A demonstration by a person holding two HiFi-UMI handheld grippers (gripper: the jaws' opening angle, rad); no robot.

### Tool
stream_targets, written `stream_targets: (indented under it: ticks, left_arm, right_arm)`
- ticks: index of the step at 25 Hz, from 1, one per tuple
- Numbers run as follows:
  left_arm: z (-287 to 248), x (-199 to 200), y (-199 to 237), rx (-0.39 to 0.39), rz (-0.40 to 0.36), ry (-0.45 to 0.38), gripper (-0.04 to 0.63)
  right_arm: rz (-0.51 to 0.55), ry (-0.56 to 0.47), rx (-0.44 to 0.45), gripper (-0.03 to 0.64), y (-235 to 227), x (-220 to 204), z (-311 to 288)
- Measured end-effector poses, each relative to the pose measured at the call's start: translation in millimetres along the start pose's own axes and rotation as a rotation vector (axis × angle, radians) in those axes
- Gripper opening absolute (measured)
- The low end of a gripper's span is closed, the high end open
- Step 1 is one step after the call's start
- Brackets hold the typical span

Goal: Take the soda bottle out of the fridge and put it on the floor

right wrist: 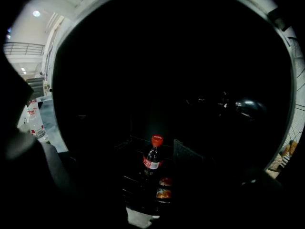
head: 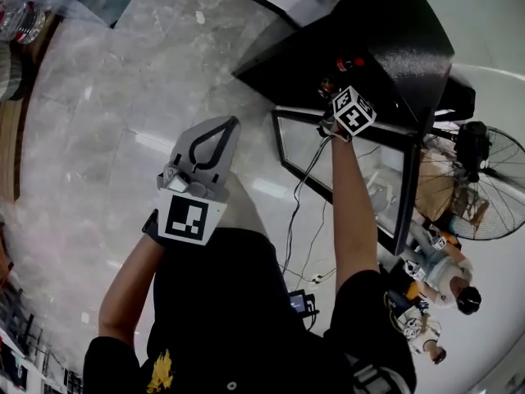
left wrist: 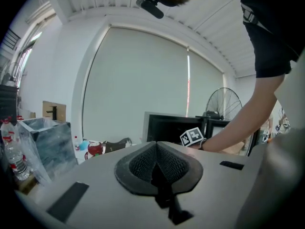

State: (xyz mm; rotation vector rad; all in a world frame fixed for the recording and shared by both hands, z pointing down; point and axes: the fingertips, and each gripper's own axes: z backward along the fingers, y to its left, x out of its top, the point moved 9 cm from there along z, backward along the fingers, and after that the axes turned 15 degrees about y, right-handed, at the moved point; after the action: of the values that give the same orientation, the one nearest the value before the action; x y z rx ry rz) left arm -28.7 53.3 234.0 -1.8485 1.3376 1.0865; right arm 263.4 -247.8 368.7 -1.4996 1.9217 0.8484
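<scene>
The pale marble floor (head: 123, 97) fills most of the head view. At its far right stands the black fridge (head: 394, 39), with its glass door (head: 385, 131) swung out toward the person. A fan (head: 488, 179) stands right of the fridge.

Inside, the fridge is very dark. The soda bottle (right wrist: 152, 159), with a red cap and a red label, stands upright on a shelf there. Just below it, on a lower level, sits something with an orange label (right wrist: 163, 191); what it is cannot be told.

In the left gripper view a translucent grey-blue bin (left wrist: 47, 144) stands at the far left. What it holds cannot be made out. Water bottles (left wrist: 12, 151) with red labels stand just beside the bin on its left.

The left claw (head: 230, 128) hangs over bare floor, well left of the fridge. Its jaws are pressed together, and nothing is between them.

The right claw (head: 344, 105) reaches into the fridge at the end of a stretched arm. In its own view the jaws are only dim shapes at the lower left and lower right, standing apart. They grip nothing. The soda bottle stands ahead of them, in line with the gap and clear of both jaws.
</scene>
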Motion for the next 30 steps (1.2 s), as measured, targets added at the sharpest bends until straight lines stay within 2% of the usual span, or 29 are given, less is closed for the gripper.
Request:
stream_targets:
  ticks: [5,10,17,22,26,30]
  left_arm:
    - [-3.9,-9.3,-2.6,0.021,0.029,0.03,0.018]
    - [-5.3,-16.6,-9.6,0.021,0.063,0.076,0.018]
    - [-10.4,-18.4,-17.9,0.028,0.083,0.067,0.018]
    - [-12.1,-20.6,-17.7,0.032,0.092,0.068,0.018]
    - [-8.1,-21.4,-15.1,0.031,0.084,0.071,0.018]
    - [1.5,-24.6,-9.4,0.028,0.081,0.063,0.018]
  right_arm:
    - [0.037,0.021,-0.018,0.23,-1.1,7.4,-35.3]
    - [0.031,0.068,-0.03,0.23,-3.1,5.6,-62.7]
    - [0.038,0.116,-0.039,0.23,-12.0,9.6,-88.1]
    - [0.05,0.116,-0.011,0.157,-11.1,12.9,-95.4]
    - [0.009,0.118,0.02,0.127,-8.9,12.7,-86.8]
    - [0.087,0.108,0.041,0.126,4.1,1.8,-63.2]
